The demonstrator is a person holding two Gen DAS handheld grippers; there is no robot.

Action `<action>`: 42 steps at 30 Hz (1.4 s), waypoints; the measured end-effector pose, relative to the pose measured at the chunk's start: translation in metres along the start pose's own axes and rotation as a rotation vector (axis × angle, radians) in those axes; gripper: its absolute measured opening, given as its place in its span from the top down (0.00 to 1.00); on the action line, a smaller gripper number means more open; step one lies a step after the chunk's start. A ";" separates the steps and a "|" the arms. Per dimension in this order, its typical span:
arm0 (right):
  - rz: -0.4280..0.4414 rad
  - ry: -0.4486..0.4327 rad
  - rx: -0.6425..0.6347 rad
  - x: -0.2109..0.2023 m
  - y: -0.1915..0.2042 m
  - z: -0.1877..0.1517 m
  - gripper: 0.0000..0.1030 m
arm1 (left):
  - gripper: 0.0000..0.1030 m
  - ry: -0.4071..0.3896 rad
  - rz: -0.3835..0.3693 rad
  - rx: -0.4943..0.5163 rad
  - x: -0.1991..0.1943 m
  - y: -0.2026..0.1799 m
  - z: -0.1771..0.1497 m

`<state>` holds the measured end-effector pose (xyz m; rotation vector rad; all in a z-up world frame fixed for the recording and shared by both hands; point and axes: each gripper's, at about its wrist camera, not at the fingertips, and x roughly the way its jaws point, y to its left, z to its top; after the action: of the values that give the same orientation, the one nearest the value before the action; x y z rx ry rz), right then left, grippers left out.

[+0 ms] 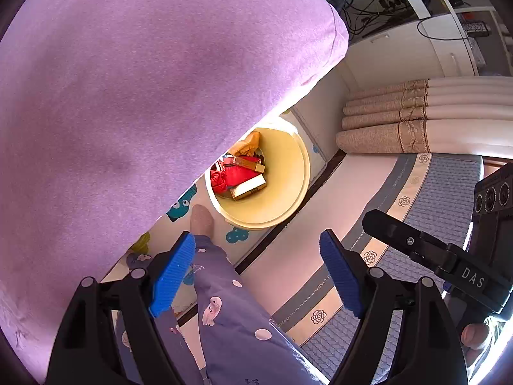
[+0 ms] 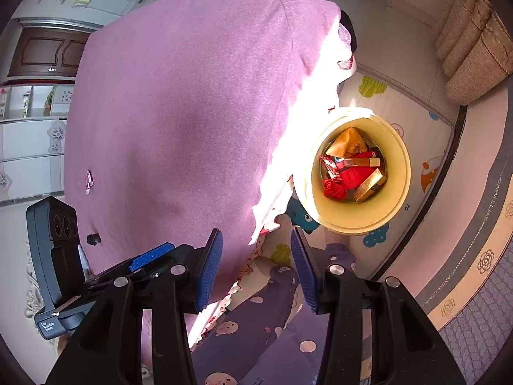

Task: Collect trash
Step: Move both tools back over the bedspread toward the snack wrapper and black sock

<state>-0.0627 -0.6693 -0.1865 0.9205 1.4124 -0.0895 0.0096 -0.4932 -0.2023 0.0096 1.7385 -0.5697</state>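
Round cream plastic bin [image 2: 397, 192] stands on mat beside purple tablecloth edge [image 2: 288, 122]; left gripper [image 1: 256, 269] wide open, right gripper [image 2: 256, 266] half open, both empty.

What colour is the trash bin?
Pale yellow bin; the right wrist view shows it best.

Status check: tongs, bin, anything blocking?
Left tongs open, empty. Right tongs open, empty. Round yellow plastic bin on floor holds red and gold trash. Purple-covered table overhangs bin edge.
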 end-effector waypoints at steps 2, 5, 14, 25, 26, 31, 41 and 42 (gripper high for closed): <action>-0.008 0.005 -0.034 0.006 0.023 -0.001 0.58 | 0.23 -0.022 -0.007 -0.037 -0.013 0.021 -0.004; -0.009 0.025 -0.075 0.023 0.057 -0.007 0.58 | 0.23 -0.052 -0.008 -0.086 -0.033 0.057 -0.012; 0.006 0.093 -0.241 0.085 0.185 -0.037 0.57 | 0.23 -0.142 0.001 -0.258 -0.096 0.188 -0.048; 0.030 0.147 -0.410 0.151 0.321 -0.075 0.58 | 0.23 -0.260 0.006 -0.439 -0.161 0.329 -0.095; 0.030 0.153 -0.427 0.156 0.332 -0.078 0.57 | 0.23 -0.271 0.007 -0.454 -0.165 0.337 -0.098; 0.026 0.192 -0.514 0.178 0.380 -0.090 0.57 | 0.23 -0.326 -0.002 -0.539 -0.187 0.379 -0.111; 0.023 0.250 -0.642 0.217 0.464 -0.087 0.57 | 0.23 -0.402 -0.030 -0.684 -0.218 0.442 -0.111; 0.028 0.257 -0.647 0.222 0.471 -0.085 0.57 | 0.23 -0.406 -0.030 -0.696 -0.221 0.447 -0.108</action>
<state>0.1823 -0.2041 -0.1368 0.4181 1.5257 0.4980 0.1046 0.0052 -0.1485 -0.5826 1.4569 0.0403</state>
